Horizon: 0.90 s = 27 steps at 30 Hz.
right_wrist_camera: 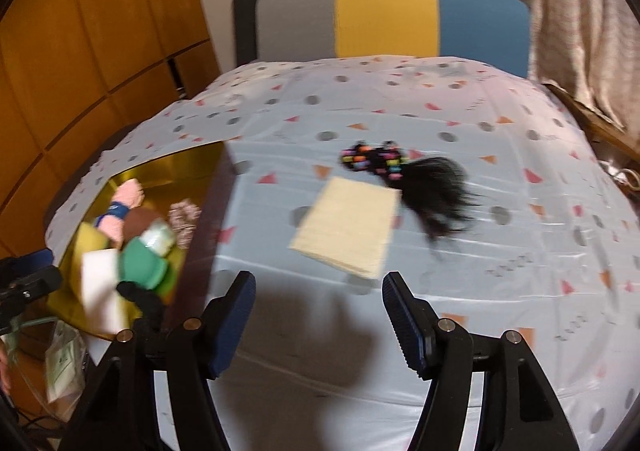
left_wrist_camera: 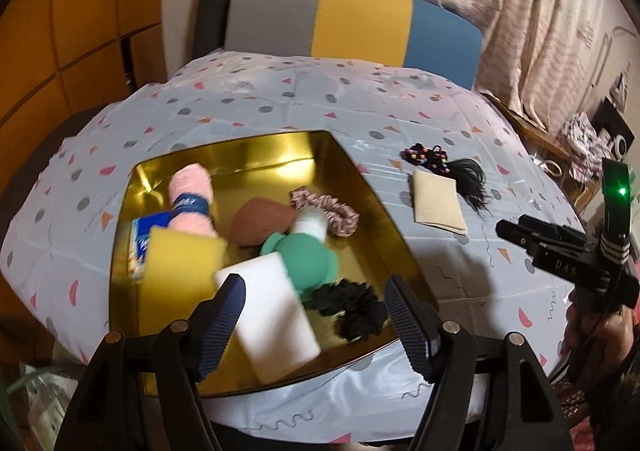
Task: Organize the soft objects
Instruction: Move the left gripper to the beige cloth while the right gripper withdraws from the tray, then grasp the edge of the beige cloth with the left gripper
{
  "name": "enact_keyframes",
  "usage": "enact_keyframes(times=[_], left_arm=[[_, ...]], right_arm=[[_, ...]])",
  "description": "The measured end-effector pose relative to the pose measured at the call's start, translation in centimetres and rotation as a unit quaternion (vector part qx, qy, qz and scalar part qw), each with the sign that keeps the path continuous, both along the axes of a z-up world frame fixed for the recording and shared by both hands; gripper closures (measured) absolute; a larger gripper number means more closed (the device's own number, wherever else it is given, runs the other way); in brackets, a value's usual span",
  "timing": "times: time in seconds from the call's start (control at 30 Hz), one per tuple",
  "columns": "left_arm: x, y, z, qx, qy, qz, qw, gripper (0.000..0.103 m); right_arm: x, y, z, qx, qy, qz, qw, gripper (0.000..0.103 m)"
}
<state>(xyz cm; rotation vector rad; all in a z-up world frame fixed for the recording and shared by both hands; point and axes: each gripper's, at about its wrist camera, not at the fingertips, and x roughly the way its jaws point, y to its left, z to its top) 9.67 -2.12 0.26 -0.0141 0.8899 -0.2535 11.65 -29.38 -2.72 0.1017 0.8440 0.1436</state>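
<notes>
A gold tray (left_wrist_camera: pixel 352 167) holds several soft things: a white sponge (left_wrist_camera: pixel 272 315), a yellow sponge (left_wrist_camera: pixel 176 267), a pink roll (left_wrist_camera: pixel 192 203), a green plush (left_wrist_camera: pixel 308 255), a brown cloth (left_wrist_camera: pixel 260 223), a black scrunchie (left_wrist_camera: pixel 352 307) and a pink scrunchie (left_wrist_camera: pixel 324 207). My left gripper (left_wrist_camera: pixel 314 315) is open above the tray's near end, over the white sponge. On the cloth right of the tray lie a beige cloth (right_wrist_camera: pixel 346 227), a black hair tuft (right_wrist_camera: pixel 436 195) and beaded hair ties (right_wrist_camera: pixel 372 161). My right gripper (right_wrist_camera: pixel 318 307) is open and empty just short of the beige cloth.
The table (right_wrist_camera: pixel 500 271) has a pale patterned cover. A grey, yellow and blue chair back (right_wrist_camera: pixel 392 15) stands at the far edge. A curtain (right_wrist_camera: pixel 580 11) hangs at right, wood cabinets (right_wrist_camera: pixel 80 51) at left. The tray (right_wrist_camera: pixel 188 171) also shows at left in the right wrist view.
</notes>
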Motion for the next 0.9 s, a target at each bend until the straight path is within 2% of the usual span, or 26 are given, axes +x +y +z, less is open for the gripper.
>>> enact_keyframes(times=[0.2, 0.37, 0.57, 0.7, 0.9], left_arm=[[0.9, -3.4, 0.4, 0.015, -0.002, -0.041, 0.999, 0.031], [2.2, -6.4, 0.6, 0.01, 0.005, -0.075, 0.9971, 0.033], [4.0, -10.3, 0.9, -0.004, 0.013, -0.113, 0.9935, 0.033], [5.8, -13.0, 0.1, -0.017, 0.035, -0.128, 0.991, 0.033], [9.2, -16.8, -2.6, -0.045, 0.1, -0.123, 0.9863, 0.034]], right_arm=[[0.4, -4.7, -0.1, -0.019, 0.005, -0.036, 0.999, 0.036], [1.6, -8.8, -1.0, -0.041, 0.013, -0.07, 0.997, 0.035], [1.7, -12.4, -2.9, -0.012, 0.027, -0.124, 0.992, 0.035], [1.5, -12.8, -2.7, 0.003, 0.027, -0.128, 0.991, 0.035], [1.6, -12.5, -3.0, 0.012, 0.034, -0.123, 0.992, 0.034]])
